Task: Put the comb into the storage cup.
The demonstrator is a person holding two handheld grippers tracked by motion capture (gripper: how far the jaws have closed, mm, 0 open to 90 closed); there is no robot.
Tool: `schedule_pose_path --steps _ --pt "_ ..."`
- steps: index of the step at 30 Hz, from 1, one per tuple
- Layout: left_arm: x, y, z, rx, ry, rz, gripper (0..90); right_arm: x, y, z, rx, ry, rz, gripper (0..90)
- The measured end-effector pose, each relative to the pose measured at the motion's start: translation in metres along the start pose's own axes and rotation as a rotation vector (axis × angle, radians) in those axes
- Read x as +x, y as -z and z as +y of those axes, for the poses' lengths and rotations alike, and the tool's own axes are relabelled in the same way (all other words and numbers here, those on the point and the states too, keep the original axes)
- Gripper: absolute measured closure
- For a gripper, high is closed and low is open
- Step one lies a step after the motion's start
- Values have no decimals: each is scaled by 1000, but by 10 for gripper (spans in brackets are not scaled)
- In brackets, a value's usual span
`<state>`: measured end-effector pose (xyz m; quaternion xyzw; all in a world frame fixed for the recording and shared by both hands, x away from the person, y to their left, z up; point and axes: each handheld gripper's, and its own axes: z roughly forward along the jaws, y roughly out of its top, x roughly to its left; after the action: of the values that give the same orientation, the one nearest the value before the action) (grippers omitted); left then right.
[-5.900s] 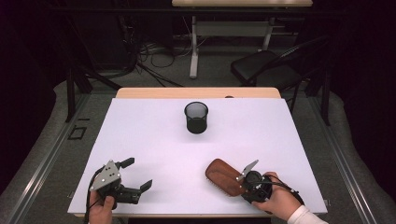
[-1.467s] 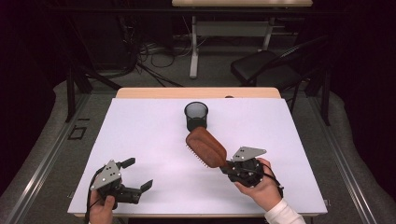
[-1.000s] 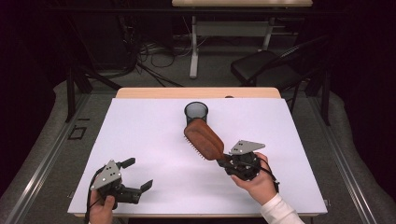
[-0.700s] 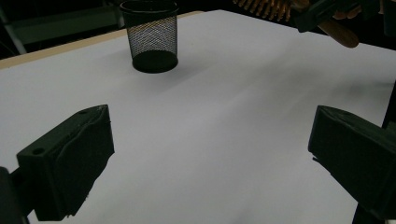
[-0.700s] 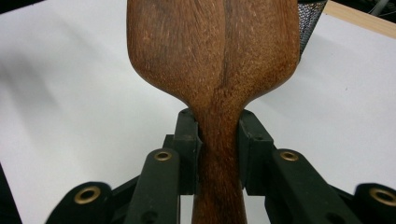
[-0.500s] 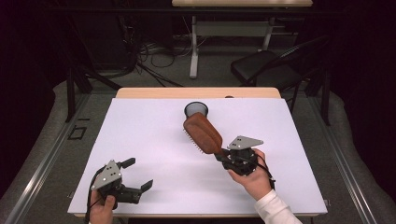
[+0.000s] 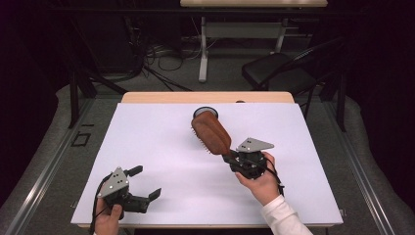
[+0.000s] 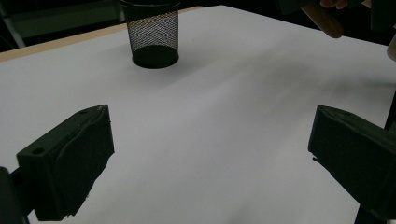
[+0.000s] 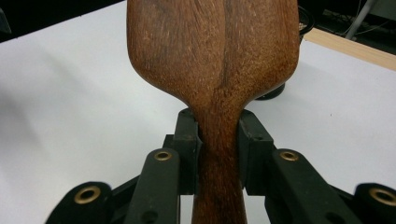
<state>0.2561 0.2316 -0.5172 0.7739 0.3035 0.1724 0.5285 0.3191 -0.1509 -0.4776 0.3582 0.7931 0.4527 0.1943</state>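
Note:
A brown wooden hairbrush (image 7: pixel 212 131) hangs over the white table, bristles facing down and left, its head reaching toward a black mesh cup (image 7: pixel 204 111) at the table's far middle. My right gripper (image 7: pixel 230 157) is shut on the brush's handle (image 9: pixel 218 154), both pads pressing its sides. The wooden back of the brush (image 9: pixel 212 46) hides most of the cup in the right gripper view. My left gripper (image 7: pixel 146 182) rests at the near left edge, jaws wide open with nothing between them. The mesh cup (image 8: pixel 152 31) stands upright ahead of it.
The white table top (image 7: pixel 147 137) has a wooden strip (image 7: pixel 161 97) along its far edge. Beyond it stand a black chair (image 7: pixel 279 73), a desk frame and cables on the floor. A person's hands hold both grippers at the near edge.
The right gripper has carried the brush up and away from the person, toward the mesh cup, whose front the brush head now overlaps. The left gripper has stayed still.

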Motion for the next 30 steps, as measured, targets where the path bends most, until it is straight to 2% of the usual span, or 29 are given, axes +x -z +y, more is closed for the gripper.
schedule_pose_path --steps 10,18,25,30 --pt "0 -4 -1 6 18 0 3 0 -4 6 -46 -20 0 722" --pt "1 -6 -1 8 28 -13 3 -2 -3 7 -90 -28 -19 722" --pt "2 -8 -2 10 58 4 3 1 -4 2 -110 -22 -24 722" --pt "6 -9 -2 -5 109 11 3 1 -7 -1 -122 -22 -26 722"
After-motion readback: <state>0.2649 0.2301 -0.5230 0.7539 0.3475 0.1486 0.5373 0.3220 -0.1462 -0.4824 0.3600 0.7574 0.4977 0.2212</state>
